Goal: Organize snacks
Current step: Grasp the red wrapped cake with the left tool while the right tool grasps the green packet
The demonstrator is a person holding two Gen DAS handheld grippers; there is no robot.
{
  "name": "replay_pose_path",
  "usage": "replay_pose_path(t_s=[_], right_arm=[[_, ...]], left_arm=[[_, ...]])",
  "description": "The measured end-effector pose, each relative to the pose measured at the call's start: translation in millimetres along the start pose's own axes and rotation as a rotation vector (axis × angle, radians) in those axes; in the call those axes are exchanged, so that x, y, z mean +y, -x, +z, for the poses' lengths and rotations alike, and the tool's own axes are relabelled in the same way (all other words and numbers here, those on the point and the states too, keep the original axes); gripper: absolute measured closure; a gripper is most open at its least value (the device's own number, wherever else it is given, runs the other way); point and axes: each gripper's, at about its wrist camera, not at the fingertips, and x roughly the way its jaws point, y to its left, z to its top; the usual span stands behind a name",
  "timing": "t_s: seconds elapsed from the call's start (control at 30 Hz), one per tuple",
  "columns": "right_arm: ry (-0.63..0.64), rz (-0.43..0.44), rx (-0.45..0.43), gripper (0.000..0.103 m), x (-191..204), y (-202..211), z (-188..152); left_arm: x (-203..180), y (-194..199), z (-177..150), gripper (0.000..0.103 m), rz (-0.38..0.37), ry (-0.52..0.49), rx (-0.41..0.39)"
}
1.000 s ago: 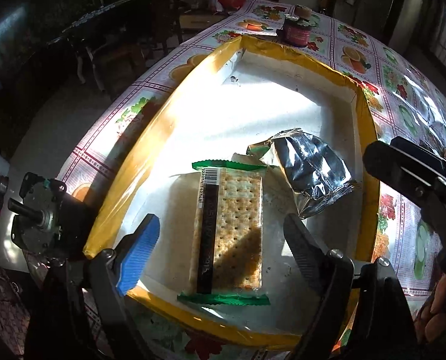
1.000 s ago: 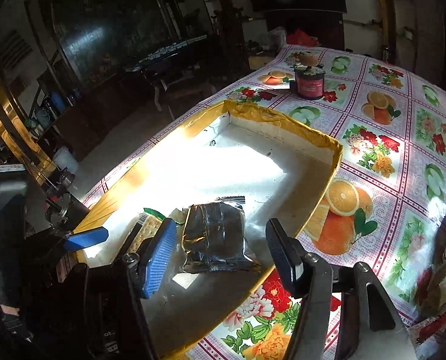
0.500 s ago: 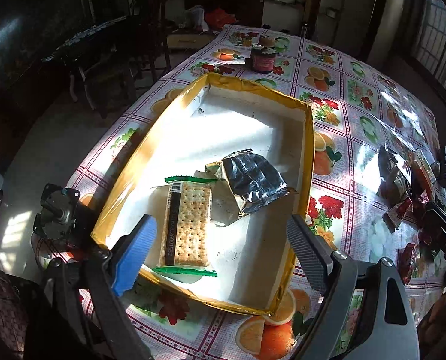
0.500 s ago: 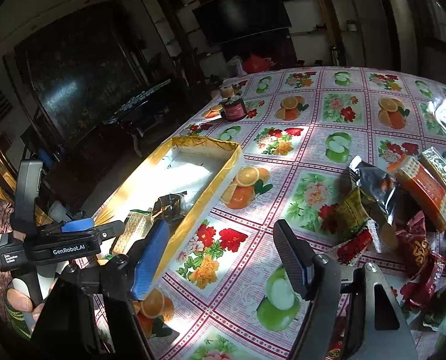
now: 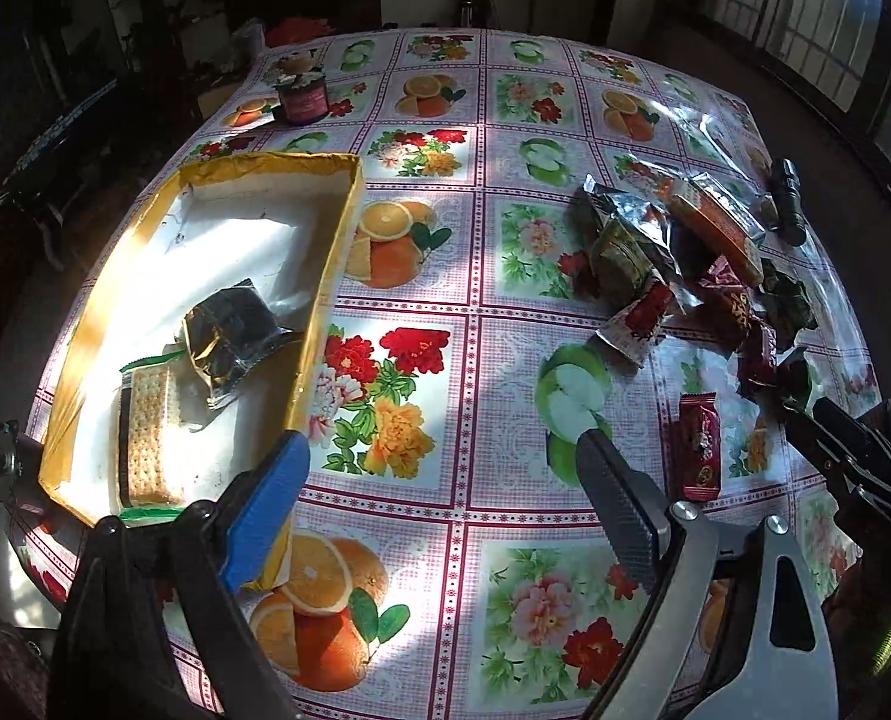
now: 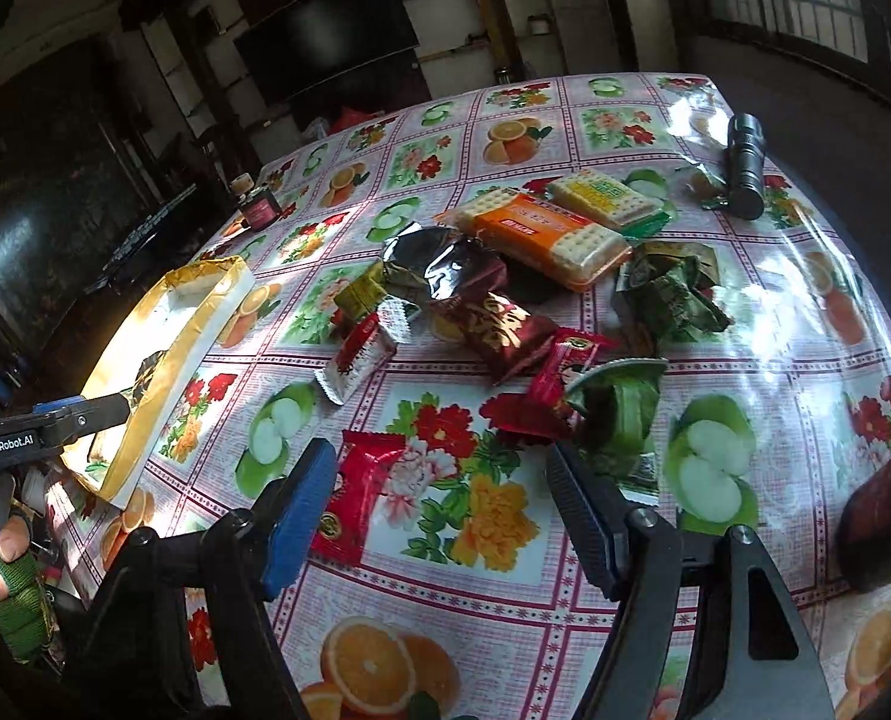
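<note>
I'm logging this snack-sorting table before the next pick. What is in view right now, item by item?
box: one, yellow rim, white inside, table's left side
cracker pack: one, green-edged, in box
foil packet: one, dark silver, in box beside crackers
loose snack pile: many, red, green, orange, silver, mid-table
red packet: one, apart from pile, beside the right gripper's blue finger
jar: one, dark red, far side
flashlight: one, black, far right
tablecloth: one, fruit and flower print
left gripper: jaws open, empty
right gripper: jaws open, empty

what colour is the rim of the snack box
Yellow, around a white inside; the box rim shows best in the left wrist view.
</note>
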Motion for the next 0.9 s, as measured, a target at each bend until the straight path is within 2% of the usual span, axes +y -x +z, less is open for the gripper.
replay_pose_path(t_s=[0.1, 0.23, 0.4, 0.5, 0.63, 0.73, 0.8, 0.9], right_arm=[[-0.005, -0.041, -0.002, 0.03, -13.2, 6.3, -3.3], [-0.02, -0.05, -0.022, 0.03, -28.1, 13.8, -0.7], [0.016, 0.0, -0.034, 0.032, -22.0, 6.3, 16.6], [0.029, 0.035, -0.015, 0.044, -17.2, -9.3, 29.0], [0.036, 0.058, 0.039, 0.052, -14.5, -35.0, 39.1], [0.063, -0.015, 0.055, 0.053, -15.3, -42.2, 41.4], [0.042, -0.014, 0.061, 0.054, -22.4, -39.2, 43.4], [0.061, -0.057, 0.07, 0.054, -24.3, -39.4, 44.1]], left_arm=[[-31.7, -7.7, -3.5, 0.013, -0.039, -0.055, 0.031], [-68.1, -19.8, -6.7, 0.013, -0.06, -0.109, 0.056], [-98.7, -33.5, -8.7, 0.013, -0.061, -0.153, 0.088], [-109.1, -39.3, -8.4, 0.013, -0.048, -0.174, 0.09], [-112.0, -49.6, -5.9, 0.013, -0.044, -0.17, 0.111], [-115.3, -55.7, -2.6, 0.013, -0.047, -0.172, 0.124], [-118.4, -58.3, -1.0, 0.013, -0.051, -0.175, 0.125], [-125.1, -65.3, 0.3, 0.013, -0.053, -0.184, 0.137]])
